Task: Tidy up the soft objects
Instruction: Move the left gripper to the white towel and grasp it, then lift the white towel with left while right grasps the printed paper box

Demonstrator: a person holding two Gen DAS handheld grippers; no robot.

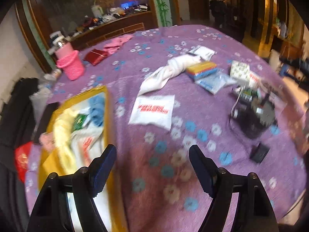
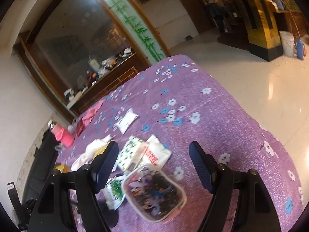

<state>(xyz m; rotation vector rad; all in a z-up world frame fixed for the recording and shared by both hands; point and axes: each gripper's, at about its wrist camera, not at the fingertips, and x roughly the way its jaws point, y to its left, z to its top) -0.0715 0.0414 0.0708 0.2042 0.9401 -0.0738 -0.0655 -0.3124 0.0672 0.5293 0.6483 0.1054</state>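
Purple cloth with blue and white flower print covers the whole surface, kinda quilted looking. Left gripper hangs over it with jaws apart, nothing between them. Right gripper is spread too, empty, above a clear rounded plastic tub full of dark bits. Soft stuff is scattered mid-surface: a twisted white towel, a flat crinkly white pouch with red print, and glossy packets. A yellow-rimmed box by the left edge holds fluffy yellow and blue fabrics. A ribbed pink basket stands near the far left corner.
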